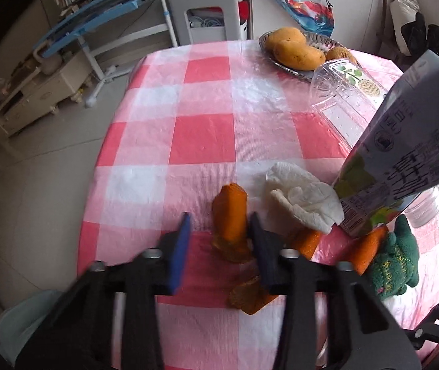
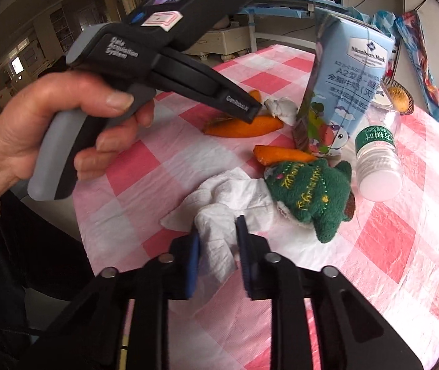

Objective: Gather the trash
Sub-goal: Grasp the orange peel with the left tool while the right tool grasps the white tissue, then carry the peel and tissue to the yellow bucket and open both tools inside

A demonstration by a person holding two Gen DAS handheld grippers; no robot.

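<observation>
An orange mango peel [image 1: 230, 215] lies on the pink checked tablecloth [image 1: 207, 129], between the blue pads of my left gripper [image 1: 220, 215]. The pads stand apart, and the left one is clear of the peel. More peels [image 1: 305, 240] lie beside it. From the right wrist view, the left gripper [image 2: 254, 112] points down at a long peel [image 2: 244, 126]. My right gripper [image 2: 217, 226] is shut on a crumpled white tissue [image 2: 219, 212]. A second tissue [image 1: 302, 197] lies by a blue milk carton [image 1: 404, 154].
A green plush toy [image 2: 311, 194] lies right of the held tissue, with a clear bottle [image 2: 376, 160] on its side beyond it. At the far edge sit a clear plastic box [image 1: 342, 92] and a dish of mangoes [image 1: 296, 49]. A person's hand [image 2: 50, 123] holds the left gripper.
</observation>
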